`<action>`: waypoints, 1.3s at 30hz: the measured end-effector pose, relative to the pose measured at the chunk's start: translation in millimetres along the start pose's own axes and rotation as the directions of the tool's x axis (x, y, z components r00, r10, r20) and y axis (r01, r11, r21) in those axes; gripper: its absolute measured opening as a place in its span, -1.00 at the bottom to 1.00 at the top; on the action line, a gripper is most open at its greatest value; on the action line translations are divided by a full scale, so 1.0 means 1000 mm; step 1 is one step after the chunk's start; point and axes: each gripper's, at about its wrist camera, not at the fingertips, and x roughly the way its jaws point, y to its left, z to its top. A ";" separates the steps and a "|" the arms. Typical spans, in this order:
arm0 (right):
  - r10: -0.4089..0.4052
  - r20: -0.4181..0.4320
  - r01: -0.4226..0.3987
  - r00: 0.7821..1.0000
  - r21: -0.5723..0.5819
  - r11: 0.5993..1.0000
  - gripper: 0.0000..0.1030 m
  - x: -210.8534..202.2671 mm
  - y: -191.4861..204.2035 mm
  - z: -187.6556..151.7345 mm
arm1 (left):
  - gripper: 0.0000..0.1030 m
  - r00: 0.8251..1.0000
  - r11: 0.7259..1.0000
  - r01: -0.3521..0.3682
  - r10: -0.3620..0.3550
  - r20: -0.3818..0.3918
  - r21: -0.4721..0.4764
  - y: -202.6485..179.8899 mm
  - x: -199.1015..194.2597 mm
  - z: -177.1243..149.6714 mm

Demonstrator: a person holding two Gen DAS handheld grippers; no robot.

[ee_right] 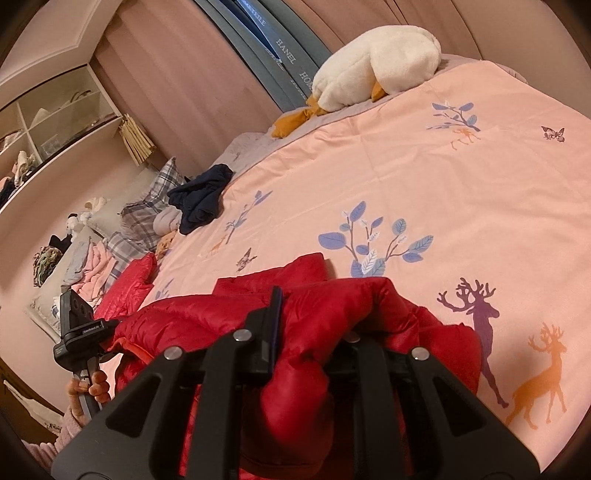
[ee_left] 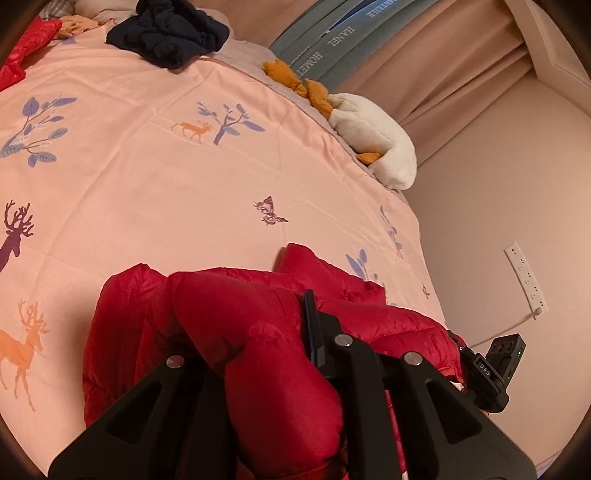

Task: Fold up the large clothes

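Red puffy quilted jacket (ee_left: 229, 317): bunched at the near edge of the bed, pinched at two spots, hanging partly over the pink printed duvet (ee_left: 155, 173).
Left gripper (ee_left: 258, 332): jaws narrow, clamped on a thick roll of the red fabric; one black finger (ee_left: 314, 325) visible pressed into the padding, the other hidden behind the fold.
Right gripper (ee_right: 310, 332): likewise narrow, closed on a second fold of the same jacket; a hand (ee_right: 90, 391) on the other tool's handle visible at lower left of the right wrist view.
Step in hand (judged): carrying the gripped edge forward and down for a fold onto the duvet.
Doing it well: keep both grips level and evenly apart for a straight edge; lower slowly, letting trapped air out of the padding; release only with the fold resting flat.
Risk: slippery shell sliding out of the pads; bulky filling springing back open.
Farther out: dark navy crumpled garment (ee_left: 170, 33) well apart near the head of the bed; white plush duck toy (ee_right: 376, 66) at the far edge; second red garment (ee_right: 129, 288) at the bedside.
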 end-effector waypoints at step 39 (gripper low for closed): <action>-0.079 -0.142 0.090 0.987 0.075 0.993 -0.65 0.065 -0.022 0.014 | -0.72 0.976 0.979 -0.202 0.204 -0.077 0.042 0.006 0.052 0.015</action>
